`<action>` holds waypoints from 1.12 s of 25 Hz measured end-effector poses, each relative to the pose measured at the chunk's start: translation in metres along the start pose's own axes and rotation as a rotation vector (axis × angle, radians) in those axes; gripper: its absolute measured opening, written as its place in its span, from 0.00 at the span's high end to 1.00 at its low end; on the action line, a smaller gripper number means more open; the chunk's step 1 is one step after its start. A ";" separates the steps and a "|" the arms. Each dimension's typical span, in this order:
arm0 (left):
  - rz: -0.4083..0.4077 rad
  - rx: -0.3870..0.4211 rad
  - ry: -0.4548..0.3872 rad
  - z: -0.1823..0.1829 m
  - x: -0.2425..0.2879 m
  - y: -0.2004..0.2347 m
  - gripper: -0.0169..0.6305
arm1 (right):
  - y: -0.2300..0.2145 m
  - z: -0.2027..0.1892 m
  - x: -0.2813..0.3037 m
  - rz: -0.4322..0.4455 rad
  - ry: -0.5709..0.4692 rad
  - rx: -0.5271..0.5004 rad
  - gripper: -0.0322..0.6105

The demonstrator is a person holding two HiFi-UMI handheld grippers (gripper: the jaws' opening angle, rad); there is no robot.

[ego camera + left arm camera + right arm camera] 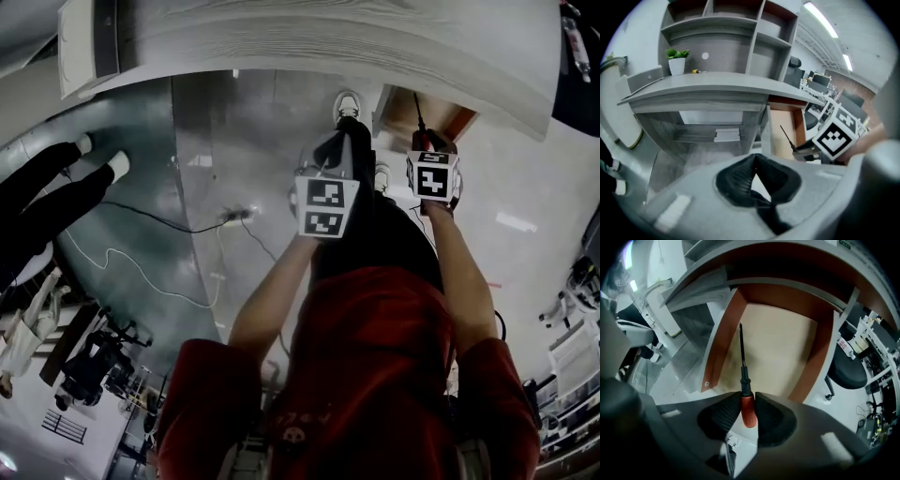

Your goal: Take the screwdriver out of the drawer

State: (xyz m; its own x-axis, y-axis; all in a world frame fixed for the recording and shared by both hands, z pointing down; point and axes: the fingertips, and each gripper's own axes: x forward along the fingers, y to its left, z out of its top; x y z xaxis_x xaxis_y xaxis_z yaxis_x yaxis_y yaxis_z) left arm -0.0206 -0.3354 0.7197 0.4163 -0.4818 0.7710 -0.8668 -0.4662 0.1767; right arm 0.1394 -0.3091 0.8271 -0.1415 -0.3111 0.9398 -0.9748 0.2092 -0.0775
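Observation:
My right gripper (747, 397) is shut on the screwdriver (746, 406), its pads pressing the red handle from both sides. The black shaft (741, 350) points away over the open wooden drawer (787, 348), whose bottom is bare. In the head view the right gripper (424, 142) holds the tool above the drawer (448, 114), under the desk edge. My left gripper (754, 157) is shut with nothing between its jaws, and it hangs beside the right one (342, 141). From the left gripper view the right gripper's marker cube (836, 133) and the screwdriver's shaft (786, 136) show at the right.
The grey desk top (328, 37) runs above the drawer, with a potted plant (677, 61) and shelves on it. A black office chair (851, 369) stands right of the drawer. A cable (141, 220) lies on the floor, and another person's legs (47, 187) are at the left.

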 end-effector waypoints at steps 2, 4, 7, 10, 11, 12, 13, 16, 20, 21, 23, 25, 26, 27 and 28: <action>0.006 0.003 -0.005 0.006 -0.011 -0.007 0.98 | 0.001 0.002 -0.016 0.019 -0.014 0.020 0.81; 0.011 0.009 -0.015 0.013 -0.022 -0.014 0.98 | 0.002 0.003 -0.032 0.034 -0.030 0.022 0.81; 0.021 0.020 -0.033 0.022 -0.039 -0.024 0.98 | 0.004 0.004 -0.056 0.048 -0.056 0.019 0.81; 0.031 0.030 -0.055 0.028 -0.057 -0.038 0.98 | 0.007 0.003 -0.086 0.059 -0.089 0.023 0.81; 0.034 0.032 -0.063 0.029 -0.063 -0.043 0.98 | 0.007 0.002 -0.095 0.064 -0.106 0.032 0.81; 0.037 0.034 -0.072 0.032 -0.068 -0.047 0.98 | 0.007 0.002 -0.102 0.069 -0.124 0.046 0.81; 0.040 0.038 -0.083 0.035 -0.074 -0.051 0.98 | 0.006 0.001 -0.109 0.075 -0.137 0.063 0.81; 0.046 0.053 -0.108 0.040 -0.094 -0.064 0.98 | 0.006 -0.006 -0.138 0.098 -0.162 0.109 0.81; 0.062 0.063 -0.142 0.043 -0.120 -0.079 0.98 | 0.003 -0.010 -0.177 0.108 -0.220 0.110 0.81; 0.067 0.062 -0.150 0.043 -0.128 -0.081 0.98 | 0.003 -0.012 -0.187 0.109 -0.235 0.108 0.81; 0.073 0.060 -0.162 0.041 -0.145 -0.088 0.98 | 0.004 -0.020 -0.209 0.110 -0.260 0.111 0.81; 0.079 0.063 -0.175 0.041 -0.159 -0.094 0.98 | 0.003 -0.024 -0.229 0.113 -0.289 0.120 0.81; 0.084 0.067 -0.183 0.042 -0.165 -0.096 0.98 | 0.003 -0.025 -0.237 0.115 -0.306 0.123 0.81; 0.089 0.070 -0.191 0.043 -0.171 -0.097 0.98 | 0.003 -0.025 -0.245 0.118 -0.323 0.126 0.81; 0.092 0.071 -0.199 0.044 -0.177 -0.100 0.98 | 0.003 -0.026 -0.253 0.120 -0.339 0.128 0.81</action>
State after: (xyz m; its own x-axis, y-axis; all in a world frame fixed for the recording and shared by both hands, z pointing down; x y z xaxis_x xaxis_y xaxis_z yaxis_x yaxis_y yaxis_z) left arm 0.0041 -0.2363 0.5386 0.3880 -0.6582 0.6451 -0.8853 -0.4609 0.0622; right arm 0.1762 -0.2057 0.5979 -0.2837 -0.5853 0.7596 -0.9586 0.1516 -0.2412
